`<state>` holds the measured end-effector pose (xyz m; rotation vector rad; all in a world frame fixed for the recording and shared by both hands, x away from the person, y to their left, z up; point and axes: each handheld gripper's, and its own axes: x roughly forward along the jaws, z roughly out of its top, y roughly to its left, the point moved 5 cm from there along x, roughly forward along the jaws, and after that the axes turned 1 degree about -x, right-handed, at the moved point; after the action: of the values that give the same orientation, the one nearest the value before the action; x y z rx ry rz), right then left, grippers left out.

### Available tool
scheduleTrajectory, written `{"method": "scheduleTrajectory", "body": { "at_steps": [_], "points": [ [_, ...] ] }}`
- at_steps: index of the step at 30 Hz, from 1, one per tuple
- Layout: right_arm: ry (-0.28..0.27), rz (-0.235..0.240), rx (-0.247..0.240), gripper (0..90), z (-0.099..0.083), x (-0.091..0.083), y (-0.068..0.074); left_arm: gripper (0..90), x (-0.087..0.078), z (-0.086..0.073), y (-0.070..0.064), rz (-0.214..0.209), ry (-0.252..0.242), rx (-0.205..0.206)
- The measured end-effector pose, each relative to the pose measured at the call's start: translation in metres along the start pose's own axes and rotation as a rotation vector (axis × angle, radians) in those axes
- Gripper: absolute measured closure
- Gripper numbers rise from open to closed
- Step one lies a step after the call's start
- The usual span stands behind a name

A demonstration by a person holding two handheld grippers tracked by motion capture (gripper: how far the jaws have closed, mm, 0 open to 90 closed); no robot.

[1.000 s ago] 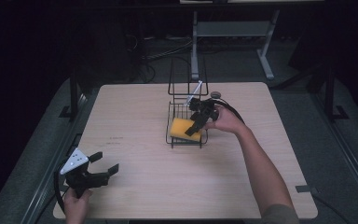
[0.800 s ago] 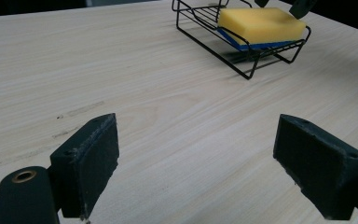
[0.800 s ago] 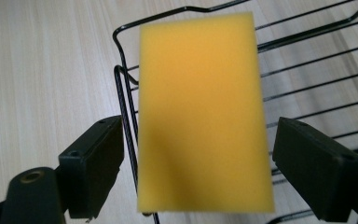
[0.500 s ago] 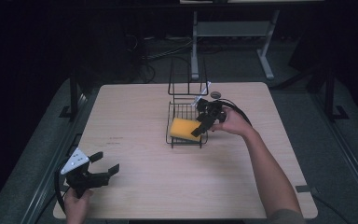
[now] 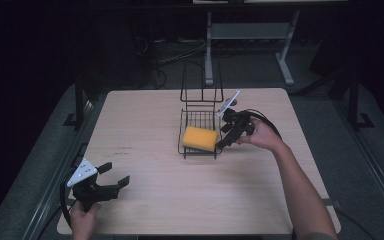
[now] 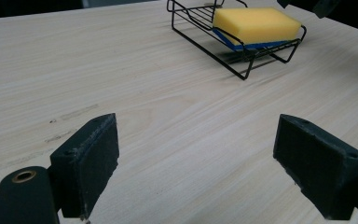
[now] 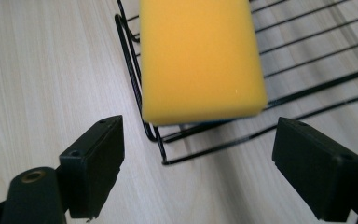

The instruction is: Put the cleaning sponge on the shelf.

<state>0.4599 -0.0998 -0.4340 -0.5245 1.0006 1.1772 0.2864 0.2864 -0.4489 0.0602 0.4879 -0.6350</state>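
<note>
Wooden table (image 5: 180,200), dark room around it. Black wire rack (image 5: 200,125) sits mid-table, slightly far of centre, with a tall wire back at its far side. Yellow sponge (image 5: 200,138) lies flat in the rack's low tray, at the near end; the left gripper view shows a blue layer under the yellow.

Right gripper (image 5: 223,142) is at the rack's right side, just beside the tray's near right corner, held by the right hand (image 5: 260,135), with the forearm coming in from the near right. Jaws spread wide, nothing between them. In the right gripper view the sponge (image 7: 198,58) and rack wires (image 7: 307,88) lie beyond the open jaws, apart from the pads (image 7: 95,163).

Left gripper (image 5: 114,176) is at the near left corner of the table, well apart from the rack, held by the left hand (image 5: 84,220). Jaws wide open, empty, pointing right. Left gripper view: bare tabletop (image 6: 177,140) between the pads (image 6: 91,161), rack (image 6: 242,60) and sponge (image 6: 256,24) far ahead.

Grey metal stand (image 5: 250,40) on the floor past the table's far edge.
</note>
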Motion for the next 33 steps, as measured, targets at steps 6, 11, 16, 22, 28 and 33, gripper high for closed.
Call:
{"method": "scheduleTrajectory", "body": {
  "at_steps": [6, 11, 16, 22, 28, 33],
  "points": [
    [-0.015, -0.007, 0.014, 16.4, -0.013, -0.007, 0.001, 13.4, 0.001, 0.000, 0.000, -0.001, 0.003, -0.002],
    [-0.015, -0.011, 0.025, 16.4, -0.026, -0.013, 0.007, 13.4, 0.001, -0.001, 0.001, -0.002, 0.006, -0.007],
    [-0.019, -0.024, 0.028, 16.5, -0.041, -0.020, 0.015, 13.4, 0.000, -0.001, 0.000, -0.003, 0.004, -0.005],
    [-0.010, -0.039, 0.032, 16.5, -0.060, -0.023, 0.025, 13.4, 0.000, -0.001, -0.001, -0.001, 0.004, -0.005],
    [-0.006, -0.047, 0.053, 16.5, -0.082, -0.025, 0.033, 13.4, 0.000, -0.001, -0.001, 0.000, 0.003, -0.002],
    [-0.003, -0.055, 0.066, 16.5, -0.094, -0.025, 0.037, 13.4, -0.001, -0.001, -0.001, 0.000, -0.004, -0.002]
  ]
}}
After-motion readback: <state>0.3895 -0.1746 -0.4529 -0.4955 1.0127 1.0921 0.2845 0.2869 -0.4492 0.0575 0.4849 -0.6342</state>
